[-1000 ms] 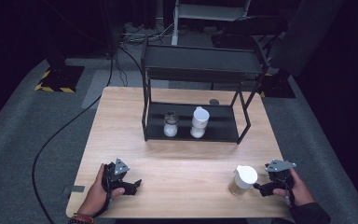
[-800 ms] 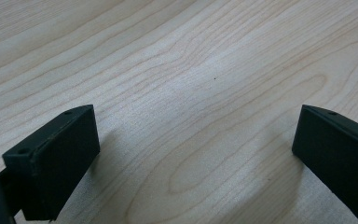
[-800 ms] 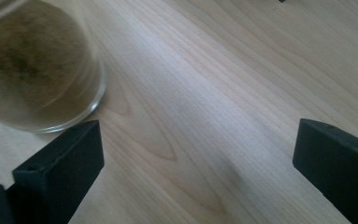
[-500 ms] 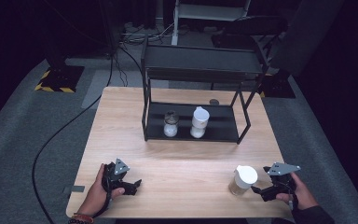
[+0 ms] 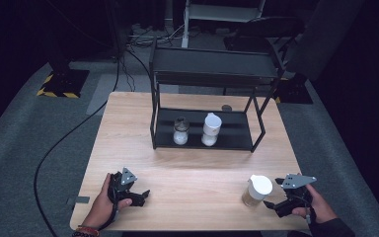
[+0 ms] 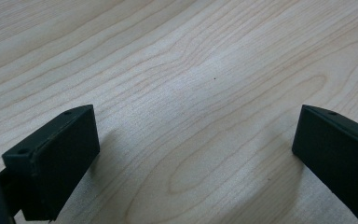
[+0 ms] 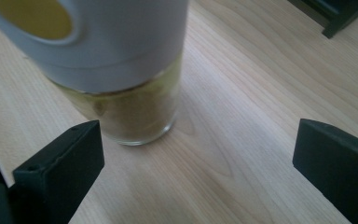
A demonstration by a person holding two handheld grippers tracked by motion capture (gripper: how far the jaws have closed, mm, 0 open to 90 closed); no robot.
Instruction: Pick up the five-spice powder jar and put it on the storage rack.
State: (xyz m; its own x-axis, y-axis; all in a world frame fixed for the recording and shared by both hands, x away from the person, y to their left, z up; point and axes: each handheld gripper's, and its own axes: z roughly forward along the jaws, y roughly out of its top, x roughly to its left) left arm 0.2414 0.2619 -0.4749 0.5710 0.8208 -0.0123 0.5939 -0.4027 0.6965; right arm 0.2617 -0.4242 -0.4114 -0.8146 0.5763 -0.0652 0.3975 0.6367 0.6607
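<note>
Light wooden table [image 5: 197, 168], set on grey carpet, with a black cable trailing off past its left edge.

Black two-level metal rack [image 5: 209, 106] at the far middle of the table, legs on the wood, lower shelf dark and flat.

On that lower shelf, side by side and just apart: a small glass jar [image 5: 180, 131] with white contents on the left, a white-capped bottle [image 5: 210, 129] on the right. A small round dark thing on the table behind the rack, too small to tell.

Near the front right corner of the table, upright on the wood: a jar with a white lid [image 5: 256, 190], glass lower part filled with something yellowish-brown. In the right gripper view the same jar [image 7: 121, 70] up close, leaning toward the left jaw's side of the gap, not touched by either jaw.

Right gripper [image 5: 271, 206] held in a hand at the front right edge, just beside the jar and pointed at it; jaws spread wide with nothing between them but bare table, jar standing ahead of the tips [image 7: 196, 158].

Left gripper [image 5: 145, 195] held in a hand at the front left, low over the wood, well apart from the jar; jaws likewise spread wide over bare wood grain [image 6: 196, 154], gripping nothing.
</note>
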